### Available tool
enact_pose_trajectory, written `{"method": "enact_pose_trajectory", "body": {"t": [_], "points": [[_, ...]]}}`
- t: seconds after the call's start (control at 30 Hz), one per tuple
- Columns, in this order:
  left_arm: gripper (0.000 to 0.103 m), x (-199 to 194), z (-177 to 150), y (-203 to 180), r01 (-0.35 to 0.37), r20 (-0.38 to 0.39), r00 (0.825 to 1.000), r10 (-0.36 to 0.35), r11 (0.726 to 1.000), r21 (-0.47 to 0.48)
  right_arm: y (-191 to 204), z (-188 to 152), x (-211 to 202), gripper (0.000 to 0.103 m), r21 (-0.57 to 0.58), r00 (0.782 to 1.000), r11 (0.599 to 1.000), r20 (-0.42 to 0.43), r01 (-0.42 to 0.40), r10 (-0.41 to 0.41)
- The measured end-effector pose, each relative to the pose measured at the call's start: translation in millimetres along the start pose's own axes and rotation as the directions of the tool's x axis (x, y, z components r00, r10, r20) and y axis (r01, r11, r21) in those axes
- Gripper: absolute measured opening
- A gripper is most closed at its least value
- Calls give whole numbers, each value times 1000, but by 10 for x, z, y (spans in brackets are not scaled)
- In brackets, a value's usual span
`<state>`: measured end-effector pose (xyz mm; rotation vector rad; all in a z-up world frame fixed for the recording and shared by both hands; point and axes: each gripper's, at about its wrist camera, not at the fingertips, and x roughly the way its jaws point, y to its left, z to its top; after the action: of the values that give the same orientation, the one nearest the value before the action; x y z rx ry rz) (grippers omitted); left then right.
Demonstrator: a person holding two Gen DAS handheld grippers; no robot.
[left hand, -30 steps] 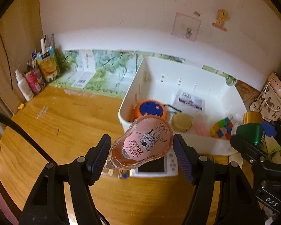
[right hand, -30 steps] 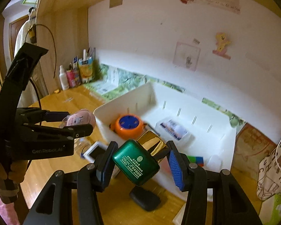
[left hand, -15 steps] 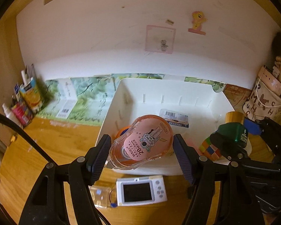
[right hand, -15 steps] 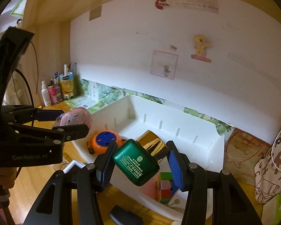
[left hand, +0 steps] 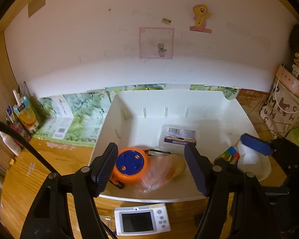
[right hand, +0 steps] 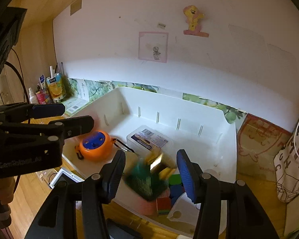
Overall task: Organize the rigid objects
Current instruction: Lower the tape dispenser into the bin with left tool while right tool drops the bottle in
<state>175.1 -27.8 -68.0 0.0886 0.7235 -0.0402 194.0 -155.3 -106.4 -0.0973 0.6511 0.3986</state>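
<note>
Pink dispenser blurs inside the white bin near its front wall, beside the orange reel. Your left gripper and right gripper are opening, pads clear; the green bottle blurs between the right's.

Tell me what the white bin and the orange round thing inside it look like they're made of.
White bin: looks like smooth moulded plastic, matte to slightly glossy, with slotted walls and rounded corners. Orange round thing: probably hard glossy plastic, with soft highlights on its shell and a blue insert on top; what's inside can't be told.
</note>
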Motion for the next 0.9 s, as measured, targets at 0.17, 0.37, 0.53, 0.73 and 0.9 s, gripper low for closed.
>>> {"method": "enact_pose_trajectory", "body": {"t": [0.17,0.37,0.53,0.73,0.9], "points": [[85,-47,53,40,-27,15,1000,27,1000,-13,16,13,-35,74,-22,1000,1000,-2,-14,13],[87,-155,77,100,-47,17,999,47,999,-23,59,13,-38,76,-41,999,998,-11,-38,37],[87,-290,71,148,-66,32,997,67,997,-30,59,24,-95,80,-28,999,998,-14,-53,53],[87,-472,14,226,-59,43,997,62,996,-62,70,48,-215,81,-18,998,998,-10,-63,63],[87,-603,-114,311,-97,38,994,101,992,-81,57,46,-324,81,17,997,997,-4,-75,75]]}}
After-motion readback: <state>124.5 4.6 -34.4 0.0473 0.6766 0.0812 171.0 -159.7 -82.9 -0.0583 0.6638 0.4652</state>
